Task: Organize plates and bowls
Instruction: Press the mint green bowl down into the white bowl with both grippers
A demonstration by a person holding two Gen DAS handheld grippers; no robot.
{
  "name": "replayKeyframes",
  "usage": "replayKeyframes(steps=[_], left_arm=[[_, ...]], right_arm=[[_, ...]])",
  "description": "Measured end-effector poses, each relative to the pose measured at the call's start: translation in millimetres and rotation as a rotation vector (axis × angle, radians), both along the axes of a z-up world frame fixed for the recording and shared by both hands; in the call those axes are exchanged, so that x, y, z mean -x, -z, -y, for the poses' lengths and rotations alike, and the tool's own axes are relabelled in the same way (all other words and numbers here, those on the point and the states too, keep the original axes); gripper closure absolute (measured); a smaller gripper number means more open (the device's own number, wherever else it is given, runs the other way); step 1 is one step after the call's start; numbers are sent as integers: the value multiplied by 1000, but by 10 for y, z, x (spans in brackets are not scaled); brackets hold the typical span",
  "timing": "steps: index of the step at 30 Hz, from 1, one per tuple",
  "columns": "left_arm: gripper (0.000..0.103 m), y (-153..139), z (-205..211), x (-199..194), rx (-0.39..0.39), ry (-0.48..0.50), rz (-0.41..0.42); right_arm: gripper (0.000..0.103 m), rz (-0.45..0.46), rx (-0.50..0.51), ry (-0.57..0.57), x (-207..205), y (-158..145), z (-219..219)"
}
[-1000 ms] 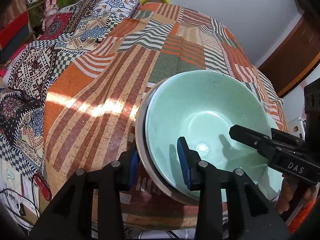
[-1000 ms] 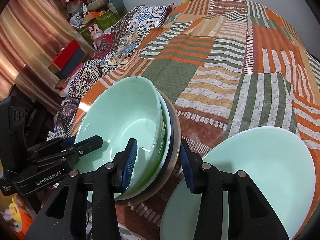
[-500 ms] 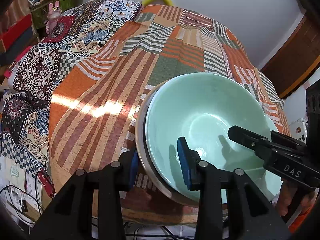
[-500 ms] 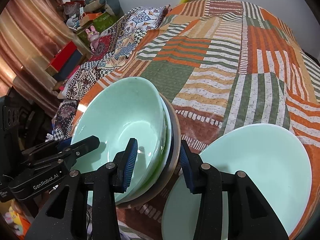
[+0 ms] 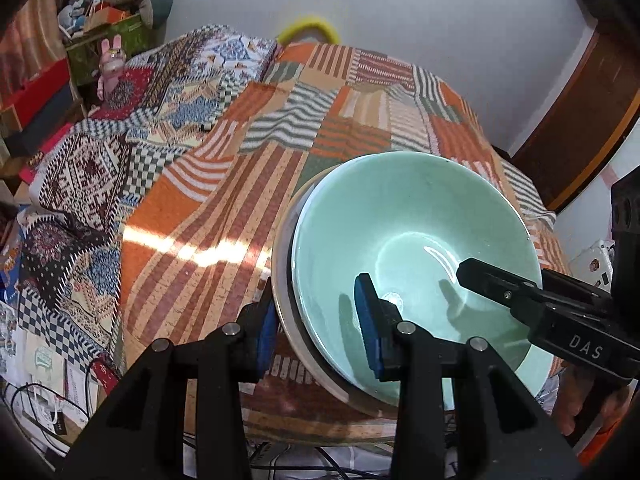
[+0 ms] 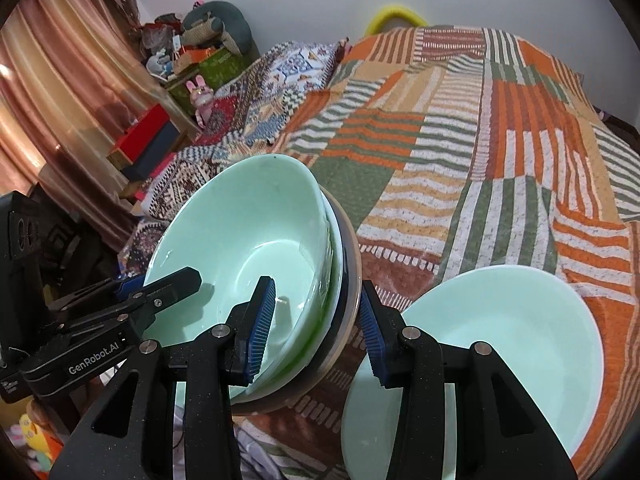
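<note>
A nested stack [image 6: 320, 264] was held by both grippers, left [image 5: 320, 324] and right [image 6: 316, 320], clamped on opposite rims. One plate [image 6: 500, 344] was left unstacked on the bedspread [image 6: 460, 160].

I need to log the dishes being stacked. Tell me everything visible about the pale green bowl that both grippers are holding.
The pale green bowl is deep, round and glossy, like glazed ceramic or glass, and empty, with light glinting off its base. It sits tilted, topmost in a nested stack over a white-rimmed dish and a beige-rimmed plate. The left gripper clamps the stack's rim on one side, the right gripper on the opposite side, each with one pad inside the bowl. Behind lies a striped patchwork cloth.
</note>
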State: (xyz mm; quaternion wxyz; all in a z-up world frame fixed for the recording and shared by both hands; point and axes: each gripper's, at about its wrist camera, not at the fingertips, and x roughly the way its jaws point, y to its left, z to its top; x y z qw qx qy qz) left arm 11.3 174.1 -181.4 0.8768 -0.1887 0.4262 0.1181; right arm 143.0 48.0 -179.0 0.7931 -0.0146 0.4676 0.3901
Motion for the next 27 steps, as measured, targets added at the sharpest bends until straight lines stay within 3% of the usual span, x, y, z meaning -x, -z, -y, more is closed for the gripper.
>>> replayKeyframes(steps=[14, 27], left_arm=[[66, -467, 333, 25, -61, 54, 88], [66, -738, 783, -54, -87, 139, 134]], right_arm=[[65, 85, -86, 67, 82, -394, 357], [65, 132, -133, 153, 118, -549, 831]])
